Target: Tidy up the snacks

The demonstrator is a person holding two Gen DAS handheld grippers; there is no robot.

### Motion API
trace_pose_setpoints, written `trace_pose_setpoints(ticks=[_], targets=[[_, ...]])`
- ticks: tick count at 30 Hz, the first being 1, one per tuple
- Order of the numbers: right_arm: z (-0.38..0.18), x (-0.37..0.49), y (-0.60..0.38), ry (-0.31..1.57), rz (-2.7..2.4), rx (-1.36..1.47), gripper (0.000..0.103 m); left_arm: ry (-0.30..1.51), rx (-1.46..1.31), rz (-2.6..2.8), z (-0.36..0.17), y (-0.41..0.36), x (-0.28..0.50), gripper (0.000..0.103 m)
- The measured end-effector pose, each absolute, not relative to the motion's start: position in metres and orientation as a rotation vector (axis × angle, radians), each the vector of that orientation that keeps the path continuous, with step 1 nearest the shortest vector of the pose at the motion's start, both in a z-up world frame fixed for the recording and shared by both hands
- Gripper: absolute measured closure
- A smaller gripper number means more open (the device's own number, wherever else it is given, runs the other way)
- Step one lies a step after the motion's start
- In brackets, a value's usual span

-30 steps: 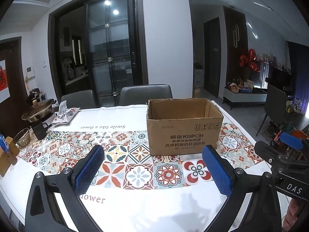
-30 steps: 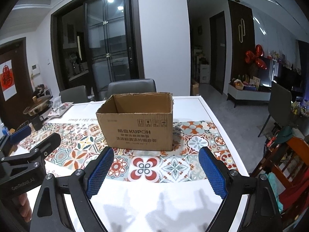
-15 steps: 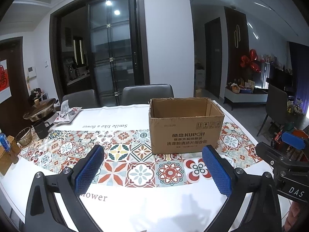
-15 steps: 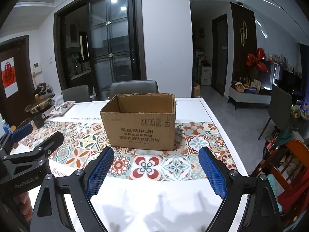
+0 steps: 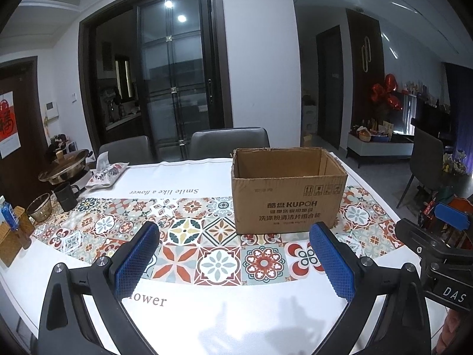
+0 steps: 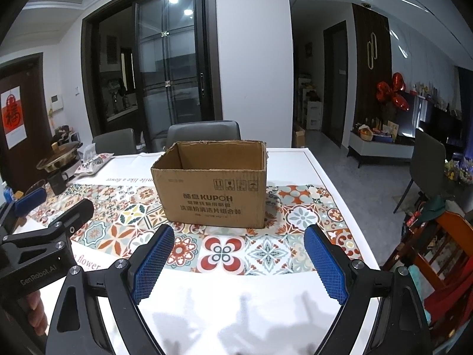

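Observation:
An open brown cardboard box (image 5: pixel 288 204) printed KUPOH stands on the patterned tablecloth (image 5: pixel 189 224); what shows of its inside looks empty. A floral packet (image 5: pixel 108 171) lies at the far left of the table. My left gripper (image 5: pixel 234 234) is open and holds nothing, hovering over the near side of the table, short of the box. My right gripper (image 6: pixel 239 236) is open too, with nothing between its blue pads (image 6: pixel 150 266), also short of the box (image 6: pixel 212 195). Each gripper shows at the edge of the other's view: the right gripper (image 5: pixel 437 236) and the left gripper (image 6: pixel 44 236).
At the table's left end stand a metal pot (image 5: pixel 63 168), a black mug (image 5: pixel 66 196), a glass bowl (image 5: pixel 40 207), a blue-labelled bottle (image 5: pixel 7 211) and a wicker box (image 5: pixel 11 245). Grey chairs (image 5: pixel 229 143) stand behind the table. A wooden chair (image 6: pixel 443 251) stands at the right.

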State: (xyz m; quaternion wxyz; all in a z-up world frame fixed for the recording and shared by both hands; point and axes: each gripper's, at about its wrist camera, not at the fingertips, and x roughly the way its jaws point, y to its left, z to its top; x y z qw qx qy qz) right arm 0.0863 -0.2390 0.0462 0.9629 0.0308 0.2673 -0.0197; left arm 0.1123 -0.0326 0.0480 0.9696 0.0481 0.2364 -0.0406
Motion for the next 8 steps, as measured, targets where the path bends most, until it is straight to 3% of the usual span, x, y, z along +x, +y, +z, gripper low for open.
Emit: trace_pose_setpoints(ticks=[8], targets=[[0.0449,0.0896,-0.24,0.55,-0.038,0.059,0.013,0.48,0.097,-0.082,0.0469,-0.0328,0.1128,0.0]])
